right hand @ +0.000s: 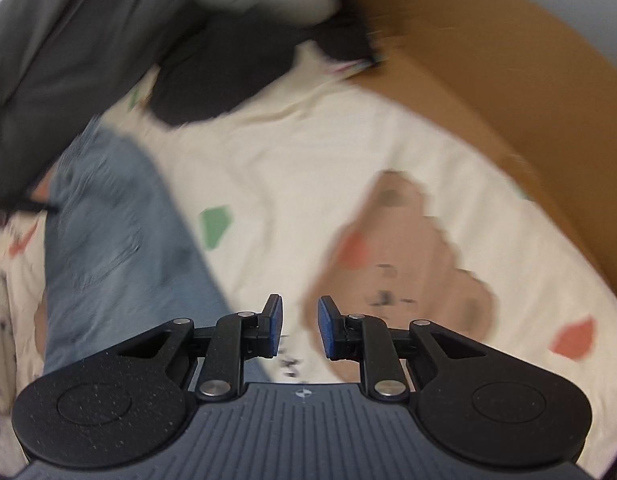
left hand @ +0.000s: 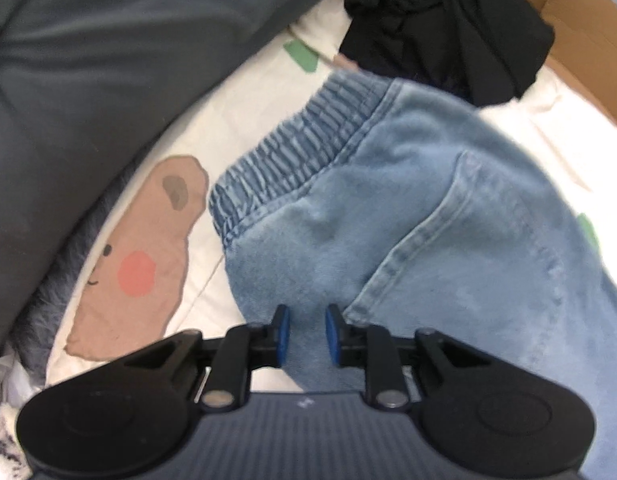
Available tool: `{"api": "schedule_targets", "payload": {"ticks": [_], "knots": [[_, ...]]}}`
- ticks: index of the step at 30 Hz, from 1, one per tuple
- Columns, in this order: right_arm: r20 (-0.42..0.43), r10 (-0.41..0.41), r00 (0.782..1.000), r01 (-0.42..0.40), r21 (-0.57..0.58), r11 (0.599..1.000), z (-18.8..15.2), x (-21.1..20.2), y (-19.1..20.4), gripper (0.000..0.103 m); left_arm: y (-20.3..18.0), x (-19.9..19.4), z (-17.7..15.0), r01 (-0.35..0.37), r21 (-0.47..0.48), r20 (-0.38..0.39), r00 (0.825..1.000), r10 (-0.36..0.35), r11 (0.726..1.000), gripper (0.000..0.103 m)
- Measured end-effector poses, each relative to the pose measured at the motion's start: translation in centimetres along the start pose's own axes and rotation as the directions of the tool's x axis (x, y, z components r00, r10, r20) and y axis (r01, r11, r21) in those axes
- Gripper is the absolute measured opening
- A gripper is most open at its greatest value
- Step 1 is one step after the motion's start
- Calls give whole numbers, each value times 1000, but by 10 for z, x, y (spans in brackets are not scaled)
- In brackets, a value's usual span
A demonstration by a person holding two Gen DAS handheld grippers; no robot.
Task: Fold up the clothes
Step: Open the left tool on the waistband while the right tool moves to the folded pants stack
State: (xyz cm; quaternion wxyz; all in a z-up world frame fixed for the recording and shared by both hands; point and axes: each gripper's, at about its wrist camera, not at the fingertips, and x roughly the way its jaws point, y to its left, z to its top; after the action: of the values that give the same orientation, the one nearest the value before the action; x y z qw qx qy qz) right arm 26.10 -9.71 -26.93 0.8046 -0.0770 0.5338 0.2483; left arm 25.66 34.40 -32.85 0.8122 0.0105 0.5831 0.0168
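The light-blue jeans point(left hand: 408, 216) lie spread on a cream bedsheet point(left hand: 236, 120), their gathered elastic waistband point(left hand: 292, 148) pointing toward the far side of the bed and a curved pocket seam running down the denim. In the left wrist view they fill the middle and right of the frame. The left gripper point(left hand: 306, 334) hovers right over the near part of the denim, its 2 blue-padded fingers point(left hand: 283, 334) standing apart with fabric visible in the gap — whether the pads touch the cloth cannot be told.

In the right wrist view, which is heavily blurred, the same jeans point(right hand: 116, 248) run down the left side. The right gripper point(right hand: 299, 330) is over the bare sheet point(right hand: 292, 168) just beside the denim's right edge, jaws likewise apart and holding nothing.

The sheet carries a cartoon print: a brown bear face point(left hand: 148, 256) with a pink cheek lies left of the waistband, and another brown bear shape point(right hand: 400, 264) sits just ahead of the right gripper, with green and red patches scattered around.

Beyond the waistband a crumpled black garment point(left hand: 440, 24) rests on the sheet, touching or overlapping the top of the jeans. A grey cushion or bedding point(left hand: 108, 80) rises along the left, and a brown cardboard box point(left hand: 588, 40) stands at the far right — it also lines the right side in the other view point(right hand: 508, 72).
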Motion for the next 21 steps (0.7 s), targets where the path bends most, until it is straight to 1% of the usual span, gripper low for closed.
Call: {"api": "schedule_targets", "payload": {"ticks": [2,3,5,7,12,14,15,16,19,21], "knots": [[33,-15,999,13,48,999,3,-26,-16,26,-1,-14,2,15,-9,-6,1000,-15,1000,27],[46,-28,999,25,62,998,6,-38,-23,26,-3,-23,4,20,-13,-7,1000,-20,1000,34],[75,-52,996,46,81,996,14,-66,-34,26,-7,-41,8,26,-22,-4,1000,-26,999,41],[113,-74,991,65,84,994,26,-97,-43,26,-10,-62,15,28,-25,9,1000,-28,999,52],[212,-112,971,88,123,989,51,-175,-64,26,-19,-123,31,24,-9,56,998,-23,1000,53],[244,-116,963,84,137,987,55,-203,-70,26,-21,-149,36,18,-7,78,997,-17,1000,61],[254,-114,961,81,134,988,54,-215,-72,26,-21,-160,37,12,-7,89,996,-11,1000,66],[264,-111,958,79,132,988,52,-227,-74,27,-21,-170,38,-1,-8,99,995,2,1000,67],[283,-97,954,69,108,992,40,-259,-80,28,-20,-190,39,-35,-21,92,995,37,999,67],[289,-78,954,55,89,995,27,-280,-83,31,-21,-203,36,-42,-22,95,995,44,999,67]]}}
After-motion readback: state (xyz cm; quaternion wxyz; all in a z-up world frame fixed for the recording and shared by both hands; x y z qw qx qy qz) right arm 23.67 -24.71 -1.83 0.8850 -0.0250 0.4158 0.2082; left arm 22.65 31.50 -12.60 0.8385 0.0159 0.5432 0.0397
